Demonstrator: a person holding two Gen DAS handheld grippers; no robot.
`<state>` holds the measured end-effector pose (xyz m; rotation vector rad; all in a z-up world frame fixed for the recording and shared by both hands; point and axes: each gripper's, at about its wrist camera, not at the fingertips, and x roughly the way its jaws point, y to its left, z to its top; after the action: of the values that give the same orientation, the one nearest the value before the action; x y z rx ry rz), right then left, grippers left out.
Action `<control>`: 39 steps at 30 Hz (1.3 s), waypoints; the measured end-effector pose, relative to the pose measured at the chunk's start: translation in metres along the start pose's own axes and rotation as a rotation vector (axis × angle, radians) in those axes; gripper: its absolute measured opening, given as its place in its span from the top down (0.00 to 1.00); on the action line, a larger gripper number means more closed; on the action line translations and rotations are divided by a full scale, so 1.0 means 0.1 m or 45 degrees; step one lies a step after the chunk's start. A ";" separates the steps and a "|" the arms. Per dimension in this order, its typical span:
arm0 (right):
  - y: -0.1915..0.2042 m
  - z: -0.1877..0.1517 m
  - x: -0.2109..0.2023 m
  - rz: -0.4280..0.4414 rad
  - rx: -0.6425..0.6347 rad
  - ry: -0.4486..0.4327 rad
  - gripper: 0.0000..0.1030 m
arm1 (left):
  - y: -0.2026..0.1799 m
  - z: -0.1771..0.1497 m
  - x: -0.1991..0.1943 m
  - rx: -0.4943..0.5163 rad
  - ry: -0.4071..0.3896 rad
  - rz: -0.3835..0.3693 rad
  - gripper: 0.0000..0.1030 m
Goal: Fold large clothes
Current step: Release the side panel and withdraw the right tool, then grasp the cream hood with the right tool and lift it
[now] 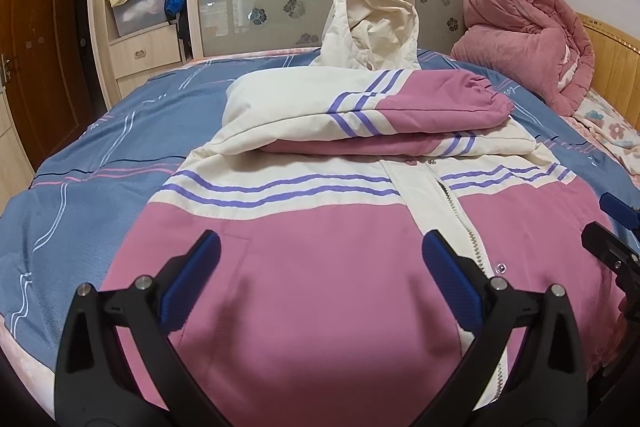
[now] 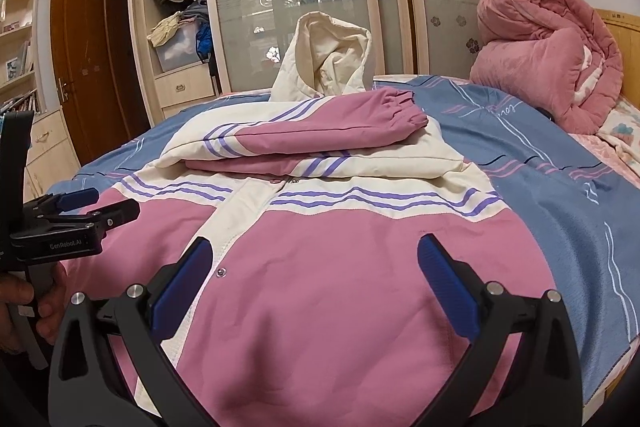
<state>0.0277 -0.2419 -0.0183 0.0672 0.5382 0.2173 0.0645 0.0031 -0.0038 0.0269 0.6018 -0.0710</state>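
Sleeves are in: both lie crossed over the chest of the pink-and-cream padded hooded jacket (image 1: 320,259), spread front-up across the middle of the blue striped bed (image 1: 100,155), hood toward the far edge. Your left tongs (image 1: 320,267) and right tongs (image 2: 316,267) hover released above the hem, gripping nothing. Body fold's yet to come, I'd say. Over in the wardrobe, a clear plastic storage bin (image 1: 138,7) holds bundled clothes.

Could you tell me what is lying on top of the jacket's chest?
Both sleeves lie folded across the jacket, one stacked on the other. The lower sleeve's cuff and the chest under them are covered.
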 end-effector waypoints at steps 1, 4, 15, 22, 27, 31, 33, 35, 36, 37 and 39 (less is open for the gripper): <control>-0.01 0.00 0.01 0.001 0.010 0.004 0.01 | 0.00 0.01 0.00 -0.001 0.000 -0.003 0.02; -0.05 0.01 0.01 -0.007 0.034 0.001 0.01 | 0.01 0.04 0.00 -0.013 -0.003 -0.014 0.02; -0.03 0.53 0.19 -0.047 0.014 0.079 0.01 | 0.19 0.27 0.11 -0.118 -0.024 -0.076 0.02; -0.12 1.60 1.04 -0.019 -0.004 0.162 0.04 | 0.32 0.40 0.22 -0.179 -0.023 -0.083 0.02; -0.51 2.53 2.14 -0.099 0.048 0.239 0.09 | 0.40 0.42 0.29 -0.195 -0.020 -0.071 0.02; -0.67 3.07 2.83 -0.189 0.027 0.232 0.10 | 0.42 0.44 0.34 -0.209 -0.006 -0.086 0.02; -0.79 3.21 3.15 -0.199 0.109 0.271 0.10 | 0.42 0.45 0.36 -0.189 -0.008 -0.077 0.02; -0.89 3.31 3.42 -0.224 0.168 0.308 0.10 | 0.43 0.44 0.39 -0.189 -0.002 -0.080 0.02; -0.92 3.37 3.58 -0.257 0.154 0.325 0.12 | 0.43 0.43 0.43 -0.194 0.018 -0.086 0.02; -0.95 3.41 3.70 -0.272 0.143 0.331 0.15 | 0.43 0.43 0.46 -0.198 0.037 -0.100 0.02; -1.02 3.45 3.90 -0.278 0.143 0.346 0.24 | 0.44 0.42 0.50 -0.202 0.055 -0.109 0.02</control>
<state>0.5503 -0.2566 0.0697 0.0879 0.8232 -0.0182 0.1324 0.0418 0.0023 -0.1515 0.6500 -0.1053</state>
